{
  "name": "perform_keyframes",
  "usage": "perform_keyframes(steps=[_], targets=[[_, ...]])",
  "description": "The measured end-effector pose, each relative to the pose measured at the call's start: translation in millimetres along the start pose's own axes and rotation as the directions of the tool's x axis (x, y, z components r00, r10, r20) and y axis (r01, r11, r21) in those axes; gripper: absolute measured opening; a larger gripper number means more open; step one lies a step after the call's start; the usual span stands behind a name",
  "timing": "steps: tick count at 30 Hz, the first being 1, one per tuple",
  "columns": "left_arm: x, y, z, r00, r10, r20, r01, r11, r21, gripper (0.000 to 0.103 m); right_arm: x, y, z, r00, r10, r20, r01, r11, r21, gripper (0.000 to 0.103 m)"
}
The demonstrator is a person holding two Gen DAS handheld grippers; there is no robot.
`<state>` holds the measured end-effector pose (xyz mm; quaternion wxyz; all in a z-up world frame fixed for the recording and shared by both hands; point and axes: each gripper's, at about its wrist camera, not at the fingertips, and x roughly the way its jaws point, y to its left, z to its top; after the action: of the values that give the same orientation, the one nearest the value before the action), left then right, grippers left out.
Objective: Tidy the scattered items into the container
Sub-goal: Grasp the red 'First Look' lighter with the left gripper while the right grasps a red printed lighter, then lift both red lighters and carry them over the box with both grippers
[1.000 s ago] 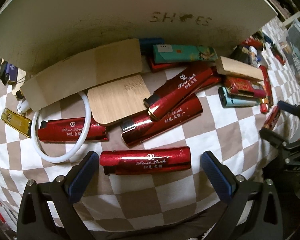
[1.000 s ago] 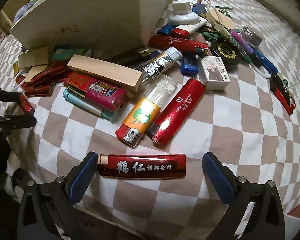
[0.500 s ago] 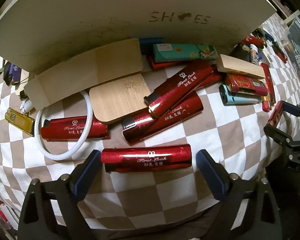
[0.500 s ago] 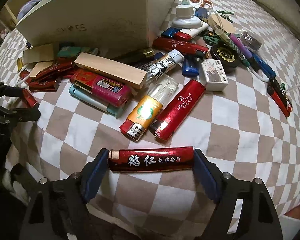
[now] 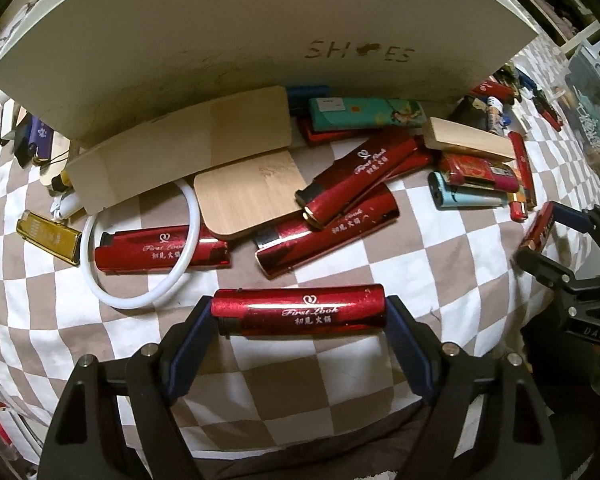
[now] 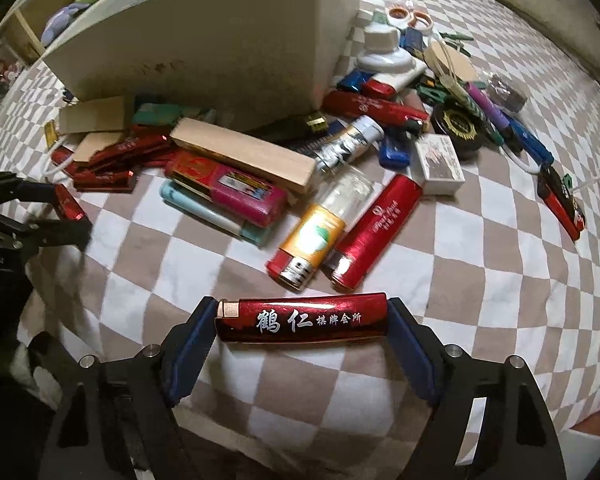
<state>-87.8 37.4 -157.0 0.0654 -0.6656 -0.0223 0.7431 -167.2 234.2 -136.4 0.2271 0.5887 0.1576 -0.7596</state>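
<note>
My left gripper [image 5: 299, 314] is shut end to end on a red "First Look" lighter [image 5: 300, 312] and holds it above the checked cloth. My right gripper [image 6: 301, 318] is shut end to end on a red lighter with white Chinese characters [image 6: 302, 319], also lifted. The cream shoe box [image 5: 236, 40] stands behind the scattered lighters; its open top shows in the right wrist view [image 6: 220, 36]. Each gripper shows in the other's view, the right one [image 5: 540, 236] at the right edge and the left one [image 6: 66, 208] at the left edge.
More red lighters [image 5: 328, 236] lie near wooden boards [image 5: 252, 196], a white ring [image 5: 140, 248] and a gold lighter [image 5: 48, 236]. In the right wrist view an orange lighter [image 6: 312, 240], a red lighter [image 6: 376, 232], a wooden block [image 6: 244, 156] and a pile of small items [image 6: 452, 112] lie beside the box.
Both grippers closed onto their red lighters and lifted them off the cloth. Both have risen, so the box looks lower in view.
</note>
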Motion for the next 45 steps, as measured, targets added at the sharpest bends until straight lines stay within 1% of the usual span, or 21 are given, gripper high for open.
perform_keyframes(steps=[5,8,9,11,13,14,15,16,17,19,20,22,25,28,31,33,36,39,45], targets=[[-10,3,-6,1.000,-0.025,0.004,0.025,1.000,0.000,0.083,-9,1,8,0.999,0.027,0.029,-0.027,1.000,0.006,0.083],[-21,8,-6,0.999,-0.039,0.028,0.039,0.999,0.008,0.083,-15,-3,16,0.998,0.030,0.053,-0.032,0.999,0.027,0.083],[-25,7,-8,0.998,-0.040,0.041,0.040,0.999,0.010,0.083,-18,-5,19,0.997,0.034,0.062,-0.036,0.999,0.037,0.083],[-41,-11,-1,0.997,-0.045,0.060,0.045,0.999,0.007,0.083,-23,-7,22,0.996,0.040,0.078,-0.044,0.998,0.050,0.083],[-43,7,-1,0.996,-0.057,0.072,0.057,0.998,0.003,0.083,-30,-15,25,0.994,0.044,0.098,-0.049,0.997,0.056,0.083],[-46,7,-1,0.995,-0.062,0.080,0.062,0.998,0.002,0.083,-35,-12,19,0.993,0.046,0.110,-0.053,0.997,0.058,0.083],[-51,9,-1,0.994,-0.064,0.091,0.064,0.998,0.001,0.083,-40,2,0,0.992,0.050,0.120,-0.058,0.996,0.062,0.083],[-54,12,1,0.993,-0.065,0.101,0.065,0.998,0.001,0.083,-44,4,2,0.990,0.057,0.130,-0.066,0.996,0.065,0.083],[-55,11,1,0.992,-0.067,0.111,0.067,0.998,-0.001,0.083,-45,11,13,0.988,0.066,0.141,-0.076,0.995,0.068,0.083],[-59,4,3,0.989,-0.072,0.132,0.074,0.997,-0.010,0.083,-52,18,12,0.984,0.082,0.161,-0.094,0.993,0.071,0.083],[-62,3,5,0.987,-0.076,0.144,0.079,0.997,-0.015,0.083,-56,10,16,0.981,0.087,0.173,-0.100,0.993,0.069,0.083],[-66,2,10,0.982,-0.077,0.170,0.082,0.996,-0.023,0.083,-56,25,23,0.974,0.100,0.204,-0.116,0.991,0.068,0.083],[-75,4,14,0.975,-0.070,0.211,0.078,0.996,-0.031,0.083,-65,28,31,0.964,0.128,0.233,-0.148,0.987,0.067,0.079],[-78,5,19,0.970,-0.069,0.234,0.082,0.996,-0.046,0.083,-73,34,40,0.961,0.128,0.246,-0.145,0.988,0.053,0.079],[-81,12,19,0.968,-0.065,0.241,0.080,0.995,-0.056,0.083,-67,38,42,0.967,0.128,0.219,-0.142,0.989,0.050,0.079],[-81,15,20,0.969,-0.065,0.239,0.082,0.995,-0.062,0.083,-52,40,40,0.978,0.132,0.158,-0.143,0.988,0.061,0.079],[-81,18,20,0.970,-0.062,0.237,0.080,0.995,-0.067,0.083,-33,39,35,0.987,0.137,0.079,-0.143,0.987,0.079,0.079],[-83,19,20,0.969,-0.064,0.238,0.083,0.994,-0.071,0.083,-18,37,31,0.995,0.099,0.027,-0.101,0.991,0.090,0.079],[-82,15,19,0.969,-0.067,0.238,0.084,0.994,-0.063,0.083,0,41,29,0.999,0.047,-0.023,-0.045,0.995,0.094,0.079]])
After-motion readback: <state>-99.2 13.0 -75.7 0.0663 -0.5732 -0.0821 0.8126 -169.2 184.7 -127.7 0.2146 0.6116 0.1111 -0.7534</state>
